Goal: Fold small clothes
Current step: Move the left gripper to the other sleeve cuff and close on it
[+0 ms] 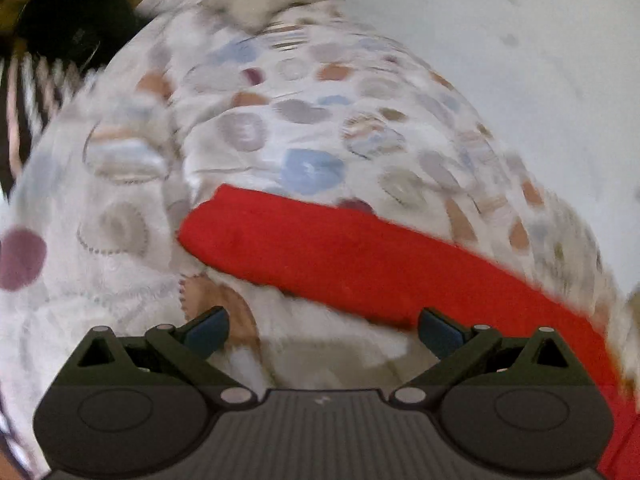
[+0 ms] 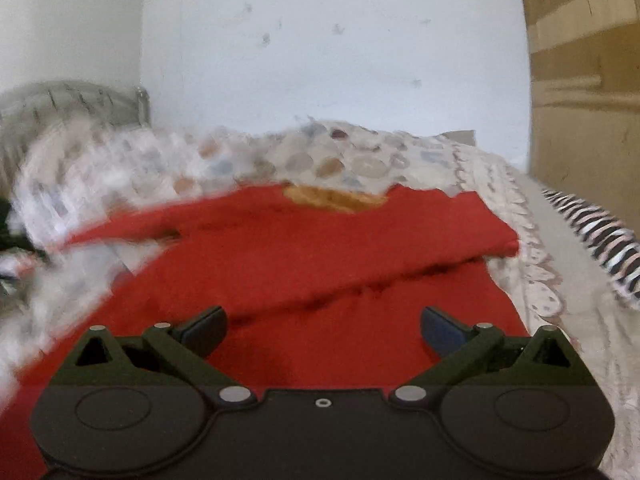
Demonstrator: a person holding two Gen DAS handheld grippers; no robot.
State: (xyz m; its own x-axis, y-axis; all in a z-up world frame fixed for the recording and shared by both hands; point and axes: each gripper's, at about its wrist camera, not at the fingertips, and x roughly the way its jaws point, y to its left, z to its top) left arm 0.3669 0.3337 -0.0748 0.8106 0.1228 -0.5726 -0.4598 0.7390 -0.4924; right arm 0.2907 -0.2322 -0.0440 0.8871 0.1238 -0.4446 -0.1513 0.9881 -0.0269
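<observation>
The right gripper [image 2: 323, 330] has its jaws spread wide with nothing between the pads; it hangs over the red shirt [image 2: 320, 264]. The shirt lies flat on the bedspread [image 2: 352, 164], its far part folded over toward 12 o'clock, a sleeve trailing off toward 9 o'clock. An orange-brown patch [image 2: 334, 198] shows at its top edge. A striped cloth [image 2: 600, 236] lies at 3 o'clock, a white wall [image 2: 340, 60] behind.

The left gripper [image 1: 323, 330] is likewise wide apart and empty, over pale bedspread [image 1: 132, 264]. In its view the shirt [image 1: 360, 256] runs as a red band from 12 o'clock down to 4 o'clock, just past the right pad. A pillow [image 1: 256, 0] sits at 11 o'clock. Both views are blurred.
</observation>
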